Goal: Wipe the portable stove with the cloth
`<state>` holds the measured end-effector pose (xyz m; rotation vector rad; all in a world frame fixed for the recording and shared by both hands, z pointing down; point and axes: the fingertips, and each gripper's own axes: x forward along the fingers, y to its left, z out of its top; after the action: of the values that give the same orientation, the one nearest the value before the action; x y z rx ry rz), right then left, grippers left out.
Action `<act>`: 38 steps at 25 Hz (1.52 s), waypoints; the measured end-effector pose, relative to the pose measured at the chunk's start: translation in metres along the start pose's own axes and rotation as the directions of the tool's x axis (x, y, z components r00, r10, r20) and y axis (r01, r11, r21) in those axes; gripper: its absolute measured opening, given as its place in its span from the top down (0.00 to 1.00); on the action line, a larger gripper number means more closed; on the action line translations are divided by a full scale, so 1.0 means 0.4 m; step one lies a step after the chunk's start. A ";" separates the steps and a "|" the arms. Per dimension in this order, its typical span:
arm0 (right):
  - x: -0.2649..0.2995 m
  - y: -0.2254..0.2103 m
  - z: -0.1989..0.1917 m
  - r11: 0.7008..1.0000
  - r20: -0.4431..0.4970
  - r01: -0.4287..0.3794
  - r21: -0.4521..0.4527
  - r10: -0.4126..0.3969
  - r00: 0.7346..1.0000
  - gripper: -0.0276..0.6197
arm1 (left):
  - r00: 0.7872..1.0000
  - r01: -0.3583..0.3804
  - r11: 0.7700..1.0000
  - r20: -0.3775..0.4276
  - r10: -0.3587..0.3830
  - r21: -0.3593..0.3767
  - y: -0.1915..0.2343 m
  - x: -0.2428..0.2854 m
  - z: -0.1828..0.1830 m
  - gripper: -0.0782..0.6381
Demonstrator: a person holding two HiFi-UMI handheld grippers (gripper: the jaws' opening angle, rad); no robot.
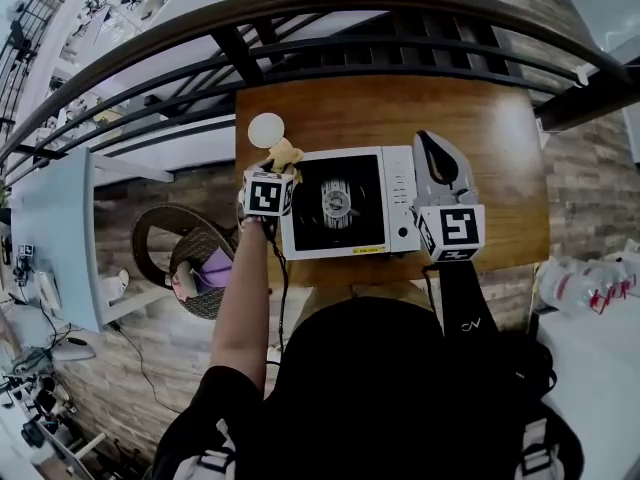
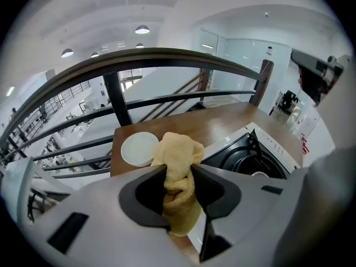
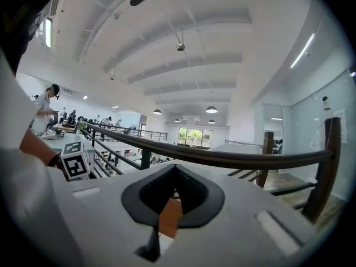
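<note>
The portable stove [image 1: 398,204], white with a black top and a round burner, lies in the middle of the wooden table [image 1: 400,108]. My left gripper [image 1: 278,164] hovers at the stove's far left corner and is shut on a bunched yellow cloth [image 1: 284,154]. In the left gripper view the cloth [image 2: 178,154] hangs squeezed between the jaws of that gripper [image 2: 179,174], with the stove [image 2: 245,154] to its right. My right gripper [image 1: 428,140] is over the stove's right end, jaws together and holding nothing. In its own view the right gripper [image 3: 175,168] points up at a railing and ceiling.
A white round dish [image 1: 266,129] sits on the table behind the cloth, and the dish [image 2: 139,148] also appears left of the cloth in the left gripper view. A dark curved railing [image 1: 300,38] runs along the table's far edge. A wicker chair [image 1: 180,258] stands lower left.
</note>
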<state>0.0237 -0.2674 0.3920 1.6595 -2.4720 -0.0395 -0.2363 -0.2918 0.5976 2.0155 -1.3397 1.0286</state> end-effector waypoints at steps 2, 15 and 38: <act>-0.013 -0.029 -0.007 1.000 -0.006 0.019 0.005 -0.019 1.000 0.95 | 0.999 -0.030 0.999 -0.015 0.031 0.027 0.001 0.004 0.011 0.72; -0.059 -0.216 -0.060 0.998 -0.019 0.038 0.052 -0.037 0.999 0.95 | 0.999 -0.034 0.994 0.028 0.031 0.103 -0.146 0.010 0.160 0.72; -0.207 -0.422 -0.109 0.997 -0.007 0.054 0.060 -0.054 0.999 0.95 | 0.960 0.275 0.946 0.001 -0.279 0.170 -0.762 0.098 0.237 0.72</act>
<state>0.2158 -0.2527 0.4061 1.7479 -2.4474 0.0330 0.0833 -0.2663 0.5731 2.2699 -0.9702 1.0159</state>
